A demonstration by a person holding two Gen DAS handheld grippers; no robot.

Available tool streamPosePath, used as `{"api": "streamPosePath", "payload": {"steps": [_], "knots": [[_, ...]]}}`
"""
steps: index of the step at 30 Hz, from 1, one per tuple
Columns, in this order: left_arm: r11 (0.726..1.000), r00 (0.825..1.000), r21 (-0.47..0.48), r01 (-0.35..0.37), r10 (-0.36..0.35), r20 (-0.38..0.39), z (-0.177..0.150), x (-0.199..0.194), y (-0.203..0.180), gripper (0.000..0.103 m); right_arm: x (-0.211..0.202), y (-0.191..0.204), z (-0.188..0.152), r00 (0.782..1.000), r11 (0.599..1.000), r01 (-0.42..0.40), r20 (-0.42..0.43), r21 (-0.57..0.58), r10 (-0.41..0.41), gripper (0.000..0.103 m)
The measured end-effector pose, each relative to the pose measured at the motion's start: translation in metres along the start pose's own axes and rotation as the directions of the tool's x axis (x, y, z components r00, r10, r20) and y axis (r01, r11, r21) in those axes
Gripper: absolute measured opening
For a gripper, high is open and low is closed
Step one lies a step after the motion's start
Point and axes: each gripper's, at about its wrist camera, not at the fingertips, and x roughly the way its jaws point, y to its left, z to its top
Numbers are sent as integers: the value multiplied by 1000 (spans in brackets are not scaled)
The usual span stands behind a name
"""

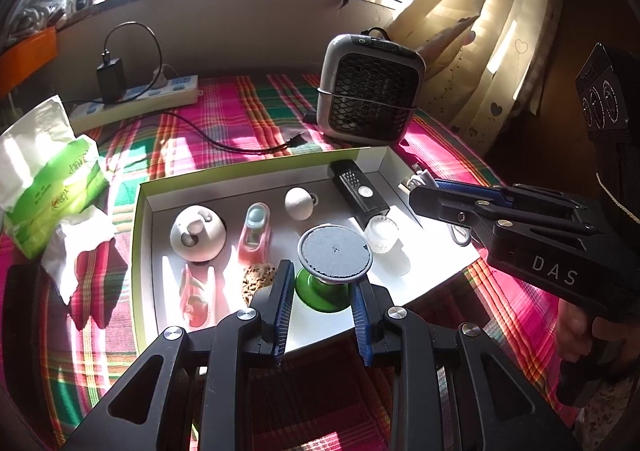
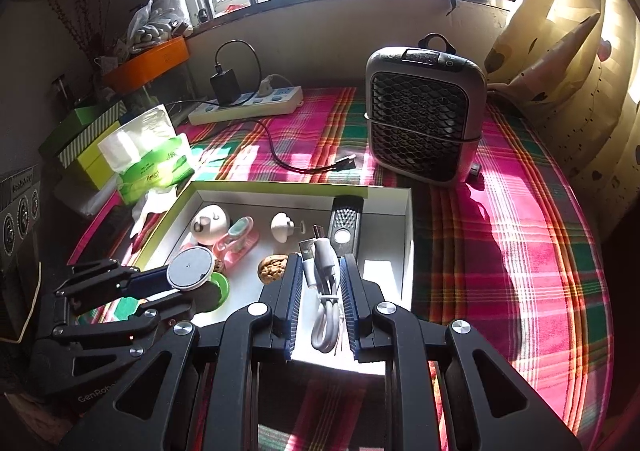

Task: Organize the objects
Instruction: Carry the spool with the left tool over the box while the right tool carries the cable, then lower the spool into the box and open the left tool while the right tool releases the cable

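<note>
Objects for sorting sit in a shallow white box (image 1: 144,211) on the plaid-covered tabletop (image 1: 248,107), and both tools are in over its near edge. Left tool (image 1: 320,283) has its fingers spread either side of a green-based stand with a round grey disc top (image 1: 335,253), near the box's front edge; the pads flank the green base but I see no firm contact, so call it open around it, not clamped. Right tool (image 2: 320,283) is at the box's right side with a coiled white USB cable (image 2: 322,291) between its blue pads; the pads sit close to the cable, yet whether they truly pinch it I cannot tell.

Inside the box too: a walnut (image 2: 273,268) just beside the right tool's left finger, a black remote-like unit (image 2: 345,225) toward the far right corner, a pink clip-shaped piece (image 1: 254,235) mid-box.

Risks, as I judge them: that disc top is wide over a narrow neck, so a squeeze low on the base could tip it. The cable is limp and may slide out or snag the remote. The two tools work close together and could collide.
</note>
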Motion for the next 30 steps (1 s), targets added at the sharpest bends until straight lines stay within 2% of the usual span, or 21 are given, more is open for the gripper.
{"api": "streamPosePath", "payload": {"steps": [30], "knots": [[1000, 998, -12, 0, -1, -67, -6, 29, 4, 25, 47, 7, 20, 996, 998, -50, -75, -24, 48, 20]]}}
